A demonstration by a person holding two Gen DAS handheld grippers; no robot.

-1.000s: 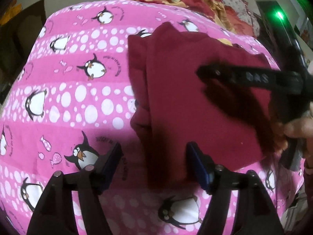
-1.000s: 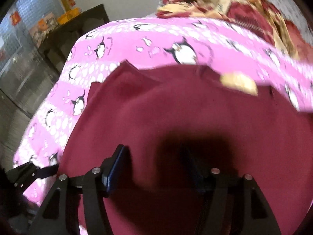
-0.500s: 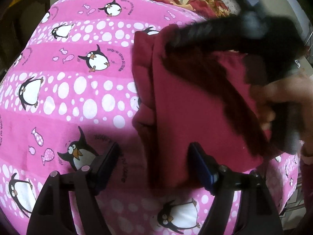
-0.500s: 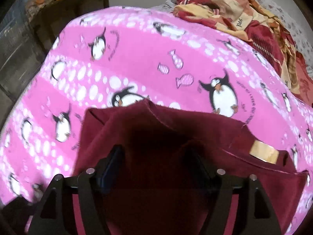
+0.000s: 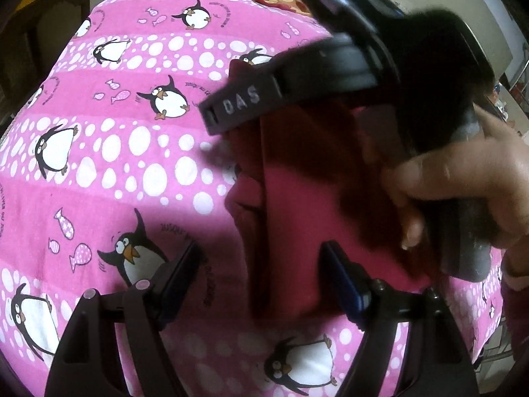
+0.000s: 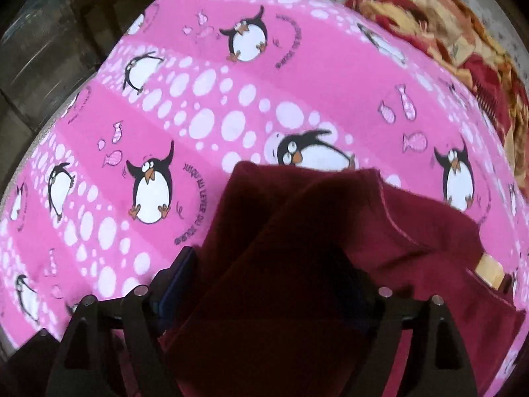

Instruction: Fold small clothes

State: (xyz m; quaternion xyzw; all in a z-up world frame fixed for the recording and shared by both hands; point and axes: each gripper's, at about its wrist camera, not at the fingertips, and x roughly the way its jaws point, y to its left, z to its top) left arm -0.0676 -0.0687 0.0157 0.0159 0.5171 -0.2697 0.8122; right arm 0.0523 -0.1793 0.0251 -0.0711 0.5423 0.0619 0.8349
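Observation:
A dark red garment (image 5: pixel 291 205) lies folded on the pink penguin sheet (image 5: pixel 132 152). My left gripper (image 5: pixel 263 278) hovers open over its near left edge, with the fold line running between the fingers. One finger (image 5: pixel 241 102) of the right gripper, gripped by a hand (image 5: pixel 463 192), reaches across the garment's far end. In the right wrist view the right gripper (image 6: pixel 269 281) hangs over the garment's (image 6: pixel 330 231) far left corner. Its jaws are opening, with cloth between them and no pad pressing on it. The right-hand pad is lost in shadow. A tan label (image 6: pixel 489 269) shows at the collar.
A crumpled red and yellow blanket (image 6: pixel 446 33) lies at the bed's far end. Dark furniture (image 5: pixel 39 39) stands beyond the sheet's left edge, and the floor (image 6: pixel 39 49) shows there too. Bare sheet (image 6: pixel 231 106) spreads to the left of and beyond the garment.
The right gripper has swept leftward over the garment to its far left corner and now looms large in the left wrist view. The left gripper has barely moved. Both pairs of jaws stand slightly wider.

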